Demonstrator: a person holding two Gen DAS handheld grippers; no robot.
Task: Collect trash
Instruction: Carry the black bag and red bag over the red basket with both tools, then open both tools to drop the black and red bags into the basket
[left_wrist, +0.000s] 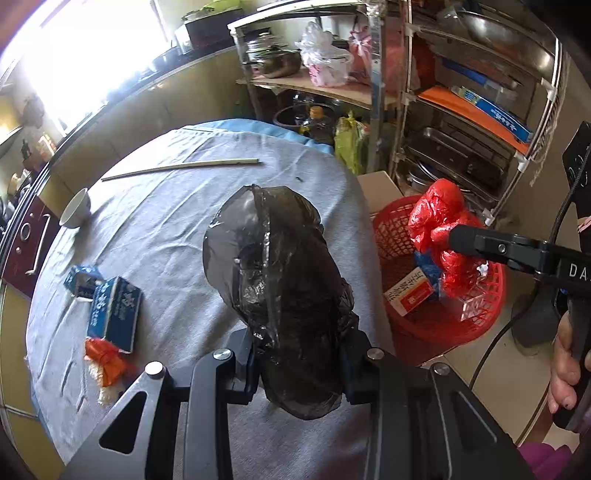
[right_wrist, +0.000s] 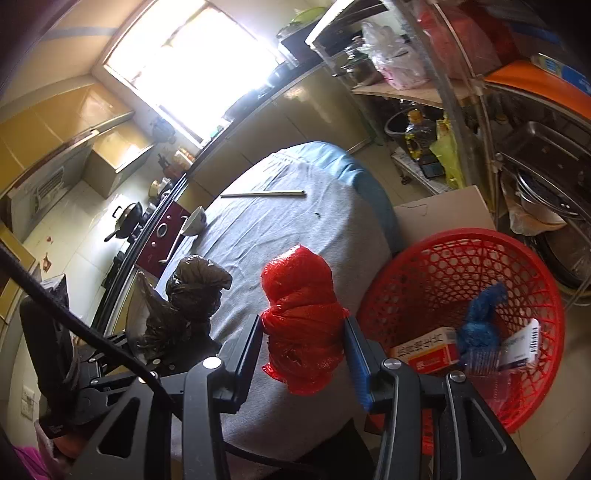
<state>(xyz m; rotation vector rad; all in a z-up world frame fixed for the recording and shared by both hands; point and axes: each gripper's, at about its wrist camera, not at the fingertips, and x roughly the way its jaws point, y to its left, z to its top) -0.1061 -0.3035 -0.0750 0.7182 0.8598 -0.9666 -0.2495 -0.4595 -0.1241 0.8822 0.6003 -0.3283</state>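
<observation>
Trash bags are mid-carry: left tool (left_wrist: 299, 363) grips the black bag (left_wrist: 280, 280), right tool (right_wrist: 304, 349) grips the red bag (right_wrist: 301, 317); next, release each above the red basket (right_wrist: 417, 258).

Basket (right_wrist: 436, 258) right of table (right_wrist: 295, 229), holding boxes (right_wrist: 424, 350).

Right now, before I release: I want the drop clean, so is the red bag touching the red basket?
Apart. In the right wrist view the red bag, clamped in the right gripper, hangs over the grey cloth, left of the red basket.
</observation>
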